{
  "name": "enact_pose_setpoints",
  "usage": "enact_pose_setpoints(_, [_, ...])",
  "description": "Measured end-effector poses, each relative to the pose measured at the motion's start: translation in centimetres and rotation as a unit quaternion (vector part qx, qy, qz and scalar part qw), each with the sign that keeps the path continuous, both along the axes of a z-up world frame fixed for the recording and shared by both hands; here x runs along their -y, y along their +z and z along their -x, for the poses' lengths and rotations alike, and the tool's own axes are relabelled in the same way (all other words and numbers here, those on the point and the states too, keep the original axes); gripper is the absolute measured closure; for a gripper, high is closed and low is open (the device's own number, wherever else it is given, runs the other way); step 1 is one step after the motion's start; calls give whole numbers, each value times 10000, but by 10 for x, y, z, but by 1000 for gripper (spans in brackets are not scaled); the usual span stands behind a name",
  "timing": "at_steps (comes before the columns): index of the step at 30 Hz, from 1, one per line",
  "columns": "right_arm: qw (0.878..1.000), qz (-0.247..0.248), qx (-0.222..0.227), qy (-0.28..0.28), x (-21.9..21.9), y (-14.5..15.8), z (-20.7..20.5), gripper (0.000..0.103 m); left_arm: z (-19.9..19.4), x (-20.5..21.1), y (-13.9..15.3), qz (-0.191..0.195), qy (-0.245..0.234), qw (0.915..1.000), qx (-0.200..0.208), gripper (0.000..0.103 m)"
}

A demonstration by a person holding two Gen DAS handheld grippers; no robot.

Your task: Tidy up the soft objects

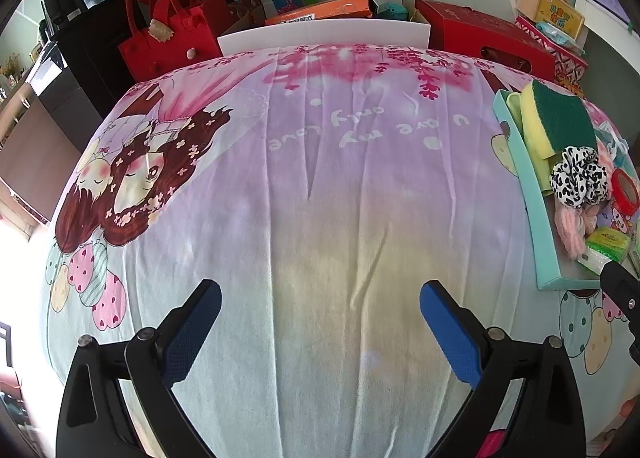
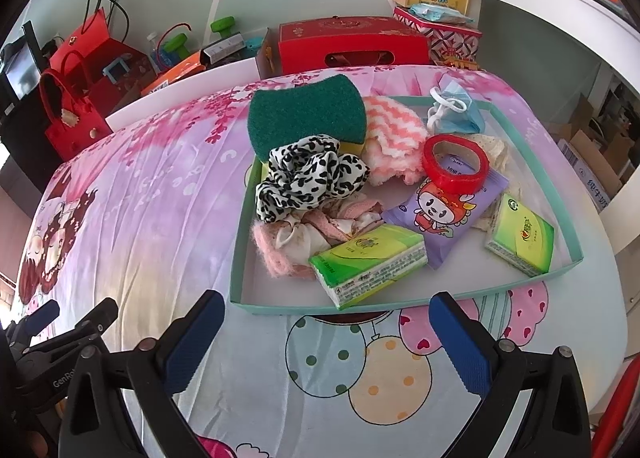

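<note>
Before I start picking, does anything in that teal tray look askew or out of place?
Yes. The green-topped sponge leans over the tray's far-left rim instead of lying inside. One green tissue pack is tilted, its corner over the near rim. The red tape roll, a hard item, sits on the purple packet among the soft things.

Bare cloth (image 1: 320, 198) leftward (crowded tray (image 2: 400, 300) at right).
</note>
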State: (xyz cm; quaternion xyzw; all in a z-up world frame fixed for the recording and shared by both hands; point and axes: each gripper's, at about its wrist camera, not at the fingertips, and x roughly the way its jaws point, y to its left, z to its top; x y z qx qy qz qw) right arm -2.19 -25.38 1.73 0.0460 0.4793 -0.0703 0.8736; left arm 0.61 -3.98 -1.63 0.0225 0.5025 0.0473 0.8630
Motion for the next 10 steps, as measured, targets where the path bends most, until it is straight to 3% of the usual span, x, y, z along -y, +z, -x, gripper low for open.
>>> enact_pose_setpoints(10, [10000,6,-18,-21,1,-1,0,0,1,0,2,100,-51,9999,62,4])
